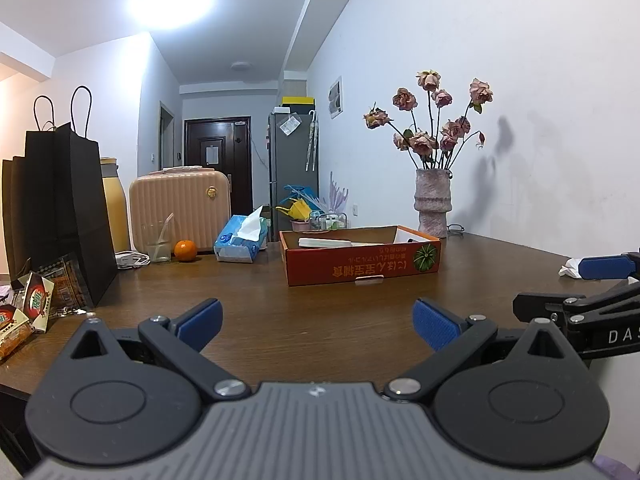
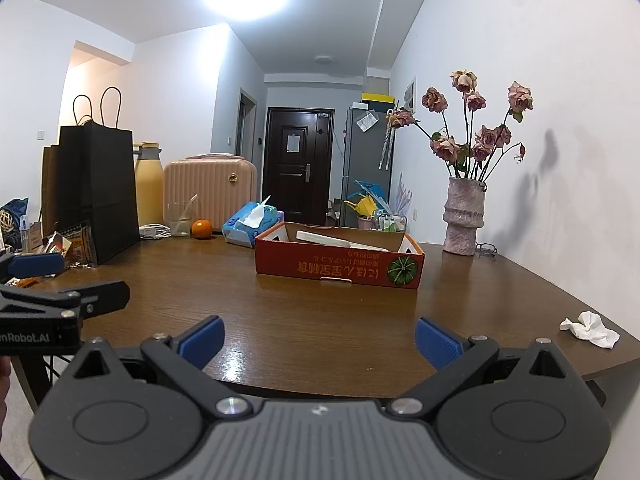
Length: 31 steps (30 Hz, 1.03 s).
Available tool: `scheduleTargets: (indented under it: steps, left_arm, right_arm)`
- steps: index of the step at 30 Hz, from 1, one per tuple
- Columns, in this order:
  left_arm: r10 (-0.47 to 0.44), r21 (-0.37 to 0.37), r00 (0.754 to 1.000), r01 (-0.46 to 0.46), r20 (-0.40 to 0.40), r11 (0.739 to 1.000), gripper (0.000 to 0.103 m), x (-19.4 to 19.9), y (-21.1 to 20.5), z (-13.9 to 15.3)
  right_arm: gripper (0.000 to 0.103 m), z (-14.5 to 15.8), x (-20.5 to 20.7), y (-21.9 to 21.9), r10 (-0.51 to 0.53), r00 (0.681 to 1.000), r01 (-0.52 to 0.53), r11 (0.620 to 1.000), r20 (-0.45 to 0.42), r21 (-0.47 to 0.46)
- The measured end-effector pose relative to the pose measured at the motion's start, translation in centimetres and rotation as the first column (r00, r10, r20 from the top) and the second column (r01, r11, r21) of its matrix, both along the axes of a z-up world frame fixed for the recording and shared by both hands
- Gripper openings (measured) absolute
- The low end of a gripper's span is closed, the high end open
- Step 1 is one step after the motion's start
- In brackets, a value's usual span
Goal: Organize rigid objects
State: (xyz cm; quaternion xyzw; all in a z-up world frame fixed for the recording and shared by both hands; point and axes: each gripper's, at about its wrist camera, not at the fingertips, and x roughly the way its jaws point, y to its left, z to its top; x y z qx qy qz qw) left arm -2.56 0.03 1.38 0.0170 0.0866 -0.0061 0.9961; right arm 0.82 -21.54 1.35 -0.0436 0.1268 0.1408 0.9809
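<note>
Both tools are hovering side by side at the near edge of the table (image 2: 320, 312), level with each other and pointed at the far wall. Left tool (image 1: 318, 324): jaws spread wide, holding nothing. Right tool (image 2: 320, 340): same, jaws wide apart and empty. Reads as a neutral stance, neither committing to a target.

The red cardboard tray (image 2: 340, 268) is sitting mid-table, open side up, likely serving as the collection bin. A flat white object (image 2: 340, 240) is lying inside it, leaning against the far wall; can't tell what it is.

The loose stuff is sitting along the far left: orange (image 2: 201, 229), clear glass (image 2: 181, 220) with a straw, tissue pack (image 2: 252, 224), snack packets (image 1: 36, 304) beside the black paper bag (image 2: 96, 192). A crumpled tissue (image 2: 590, 330) is lying near the right edge, and glasses (image 2: 486, 249) are resting by the vase (image 2: 464, 216).

This fits either a tray awaiting more items or a sort with only non-targets remaining outside.
</note>
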Motion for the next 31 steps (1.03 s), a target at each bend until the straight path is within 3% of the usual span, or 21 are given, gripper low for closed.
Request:
scheduleTargets:
  steps: [31]
  left_arm:
    - [0.008, 0.013, 1.000, -0.008, 0.004, 1.000, 0.103, 0.08, -0.10, -0.18]
  right_arm:
    - [0.102, -0.14, 0.10, -0.27, -0.012, 1.000, 0.012, 1.000, -0.006, 0.009]
